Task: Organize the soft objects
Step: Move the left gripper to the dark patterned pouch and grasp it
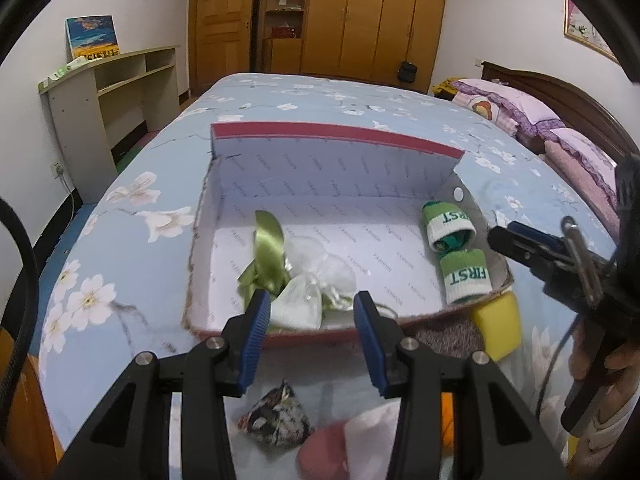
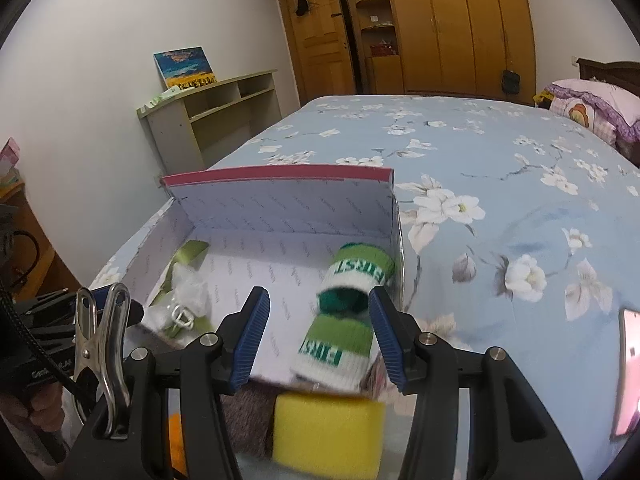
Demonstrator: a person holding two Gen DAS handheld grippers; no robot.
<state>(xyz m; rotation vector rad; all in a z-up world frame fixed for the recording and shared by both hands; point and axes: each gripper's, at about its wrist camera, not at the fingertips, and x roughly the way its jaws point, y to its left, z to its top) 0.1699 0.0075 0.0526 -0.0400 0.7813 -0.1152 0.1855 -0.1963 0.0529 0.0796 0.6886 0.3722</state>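
Note:
An open box with a red rim lies on the bed; it also shows in the right wrist view. Inside are a green ribbon with white gauze pouches at the left and green-and-white "FIRST" socks at the right, also in the right wrist view. A yellow sponge lies just outside the box's near edge. My left gripper is open and empty over the near wall. My right gripper is open and empty above the sponge. A patterned pouch lies below the left gripper.
A pink-and-white soft item and a grey knitted piece lie near the box. A phone lies on the blue floral bedspread. Pillows are at the right, a shelf left, wardrobes behind.

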